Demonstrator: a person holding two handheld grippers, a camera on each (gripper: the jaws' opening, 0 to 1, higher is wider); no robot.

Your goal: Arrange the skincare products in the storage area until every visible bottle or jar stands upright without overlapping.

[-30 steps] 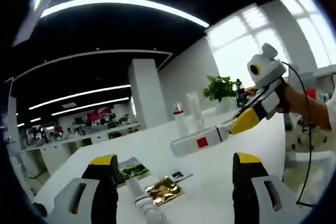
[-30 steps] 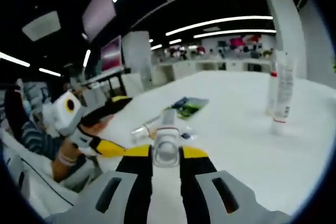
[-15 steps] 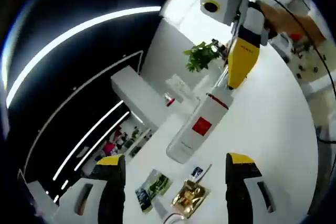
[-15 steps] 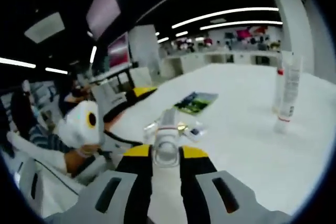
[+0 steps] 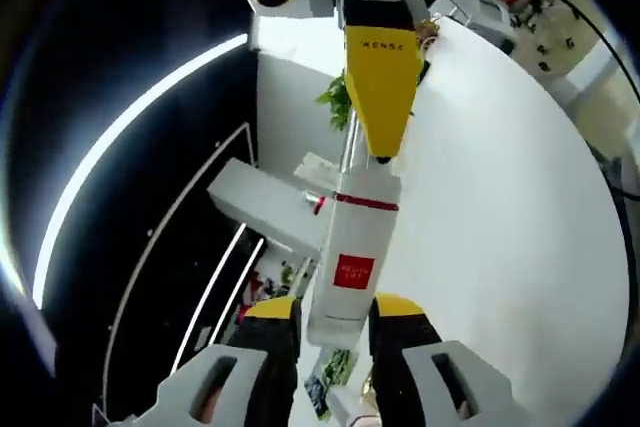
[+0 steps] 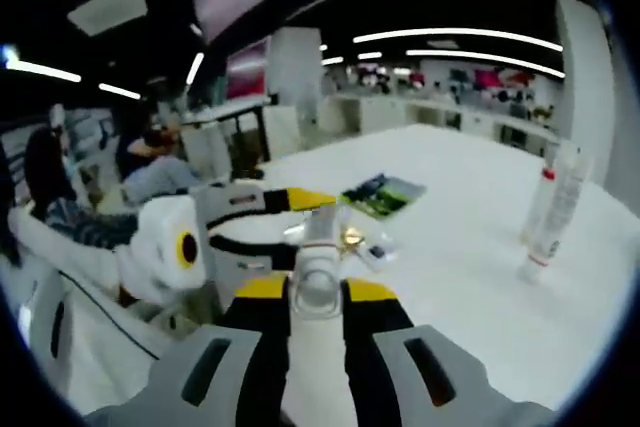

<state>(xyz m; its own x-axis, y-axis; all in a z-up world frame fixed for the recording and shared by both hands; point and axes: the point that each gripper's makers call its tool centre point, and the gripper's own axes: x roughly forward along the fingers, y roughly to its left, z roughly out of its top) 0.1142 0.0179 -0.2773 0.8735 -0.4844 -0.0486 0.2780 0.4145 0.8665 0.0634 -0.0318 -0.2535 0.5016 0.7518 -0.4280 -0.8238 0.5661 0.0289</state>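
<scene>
- The broad white tabletop point(image 6: 470, 247) served as my landmark, and it carried everything that mattered.
- The right gripper point(image 6: 316, 299) held its yellow-tipped tongs pressed onto the cap end of a white squeeze tube with a red square label point(image 5: 348, 262). From the left gripper view that same gripper point(image 5: 378, 152) came in from above, its yellow jaw pinching the tube's red-ringed neck.
- The left gripper point(image 5: 334, 309) had its own tongs drawn in on either side of the tube's flat far end. They looked to be touching it, though I could not tell for certain whether they truly gripped.
- The tube was therefore held clear above the tabletop, its long axis running straight from one gripper to the other. The coming move seemed to turn on that line: the tube would need swinging upright before being set down.
- Two tall pale tubes with red collars point(image 6: 552, 209) stood upright on the tabletop, well apart from the held tube. These showed plainly in the right gripper view.
- A flat green printed sachet point(image 6: 383, 193) lay on the tabletop, near beyond the held tube.
- A crumpled gold foil packet point(image 6: 351, 237) lay just beside the sachet, partly hidden by the tube.
</scene>
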